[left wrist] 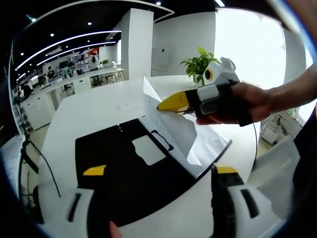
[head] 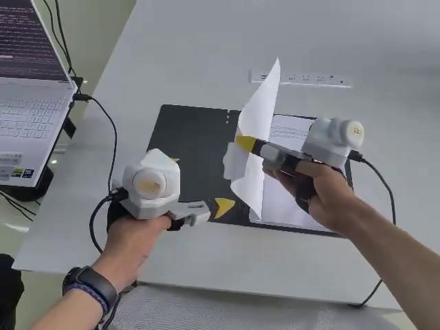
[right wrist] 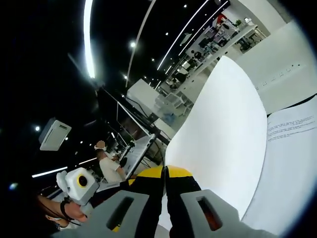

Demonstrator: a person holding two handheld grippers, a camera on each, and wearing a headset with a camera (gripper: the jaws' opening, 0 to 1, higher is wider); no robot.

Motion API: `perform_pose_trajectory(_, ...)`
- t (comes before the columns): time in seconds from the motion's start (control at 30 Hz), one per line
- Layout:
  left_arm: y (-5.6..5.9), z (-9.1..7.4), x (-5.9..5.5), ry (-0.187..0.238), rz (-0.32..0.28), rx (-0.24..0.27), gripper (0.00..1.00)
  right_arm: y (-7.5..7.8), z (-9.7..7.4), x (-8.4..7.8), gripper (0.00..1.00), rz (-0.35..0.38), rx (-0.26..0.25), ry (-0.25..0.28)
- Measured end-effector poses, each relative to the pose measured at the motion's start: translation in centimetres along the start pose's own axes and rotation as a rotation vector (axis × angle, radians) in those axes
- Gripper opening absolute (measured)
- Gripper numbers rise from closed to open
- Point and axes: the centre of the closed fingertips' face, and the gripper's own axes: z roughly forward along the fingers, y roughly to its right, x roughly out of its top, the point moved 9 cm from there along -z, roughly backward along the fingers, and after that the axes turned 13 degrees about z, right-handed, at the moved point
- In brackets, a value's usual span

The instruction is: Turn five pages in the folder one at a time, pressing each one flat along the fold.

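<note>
Centrally, the right gripper (head: 246, 143) pinched one white page (head: 260, 117), raised upright over the black folder (head: 192, 144); at 7 o'clock, the left gripper (left wrist: 159, 170) hovered, jaws apart.

Folder (head: 185, 144) open on worktop (head: 172, 62), laptop (head: 24, 117) left of it, power strip (head: 302, 78) behind, page (head: 258, 124) raised over its right half.

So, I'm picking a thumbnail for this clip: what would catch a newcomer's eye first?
The white page standing up over the open black folder at centre, pinched by the right gripper. Next, the left gripper, open by the folder's near edge, and the laptop at far left.
</note>
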Motion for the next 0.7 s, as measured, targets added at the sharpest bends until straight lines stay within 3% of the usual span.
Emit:
perform_pose_trajectory(0.47,-1.1,-1.9,-2.2,-0.005,-0.058,0.037,0.84,1.2,4.4,-2.7,0.0,0.106,-0.042,-0.041)
perform_pose_trajectory(0.7,-1.0,-2.4,-3.3,-0.013,-0.083,0.042,0.84,1.3,6.2,-4.4,0.0,0.142,-0.053,-0.076)
